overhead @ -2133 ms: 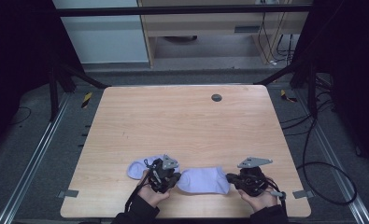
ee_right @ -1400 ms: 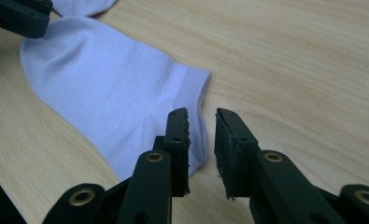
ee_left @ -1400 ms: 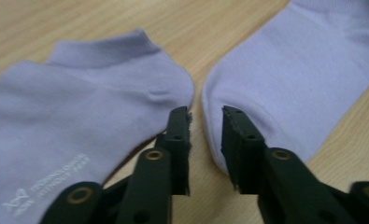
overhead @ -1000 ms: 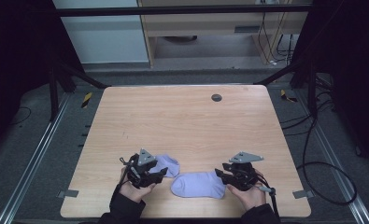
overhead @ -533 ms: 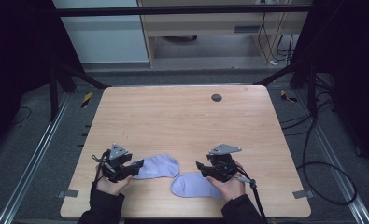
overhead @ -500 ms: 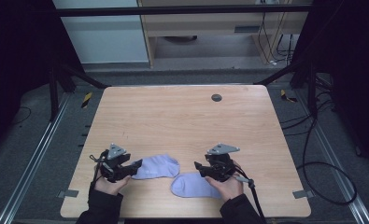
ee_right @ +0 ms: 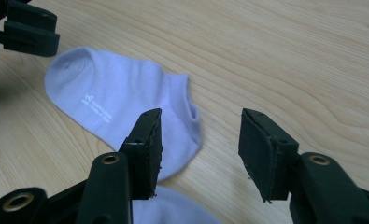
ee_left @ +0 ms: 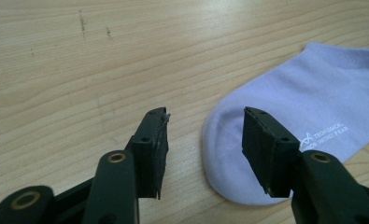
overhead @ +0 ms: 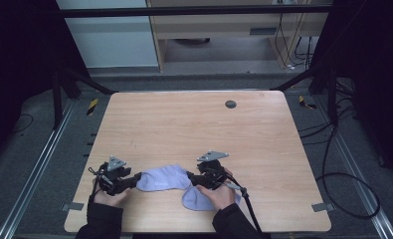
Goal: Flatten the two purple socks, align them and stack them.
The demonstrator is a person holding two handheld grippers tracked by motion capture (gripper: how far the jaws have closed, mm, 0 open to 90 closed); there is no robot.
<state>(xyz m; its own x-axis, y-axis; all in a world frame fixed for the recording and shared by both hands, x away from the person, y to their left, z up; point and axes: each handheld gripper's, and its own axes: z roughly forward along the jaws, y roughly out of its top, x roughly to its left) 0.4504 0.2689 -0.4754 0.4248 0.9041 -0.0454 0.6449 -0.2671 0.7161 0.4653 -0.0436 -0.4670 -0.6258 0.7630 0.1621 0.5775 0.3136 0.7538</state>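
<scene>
- On the high view I have two lilac socks near the front edge of the table.
- Upper sock lies flat between my two grippers, toe toward the left one, cuff toward the right one. White lettering shows on its sole side.
- Lower sock sits closer to me, partly under my right hand; its top edge touches or slips under the upper sock's cuff, I cannot tell which.
- Left gripper: fingers stand apart and have just been closing. The sock's toe lies on the table between them, nearer the right-hand finger; neither pad presses on it. Nothing held.
- Right gripper: fingers apart, also just closing a little. The cuff edge lies by the left-hand finger; bare wood in the gap. Nothing held.
- Left gripper's fingers show at the top left corner of the right gripper view, just beside the toe.
</scene>
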